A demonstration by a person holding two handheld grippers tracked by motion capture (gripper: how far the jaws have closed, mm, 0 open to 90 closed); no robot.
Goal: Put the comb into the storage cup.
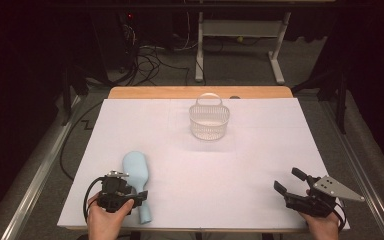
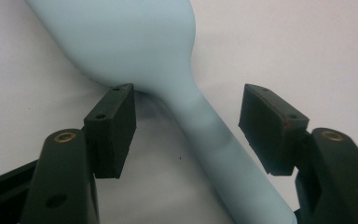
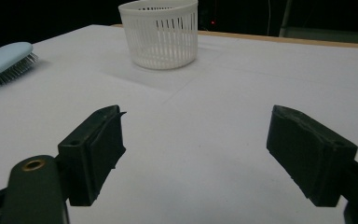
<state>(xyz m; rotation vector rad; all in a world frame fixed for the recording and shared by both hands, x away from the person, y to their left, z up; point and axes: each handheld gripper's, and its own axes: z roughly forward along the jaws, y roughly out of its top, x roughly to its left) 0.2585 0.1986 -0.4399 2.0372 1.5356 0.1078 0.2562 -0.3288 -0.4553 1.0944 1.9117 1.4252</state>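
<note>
you're looking at a pale blue hairbrush on a white table cover, a white slotted basket farther off, black grippers, and a light wooden table edge behind.

High view. A white sheet covers a wooden table, whose far edge shows bare. A light blue brush lies near the front left corner, head away from the person, handle toward the front edge. The left gripper, held in the person's left hand, sits over the handle, jaws astride it; whether the pads touch it cannot be told. The right gripper, in the right hand, rests near the front right corner with jaws apart and nothing between them, pointing up and left. A white slotted basket with an upright handle stands near the far middle, well apart from both grippers.
</note>
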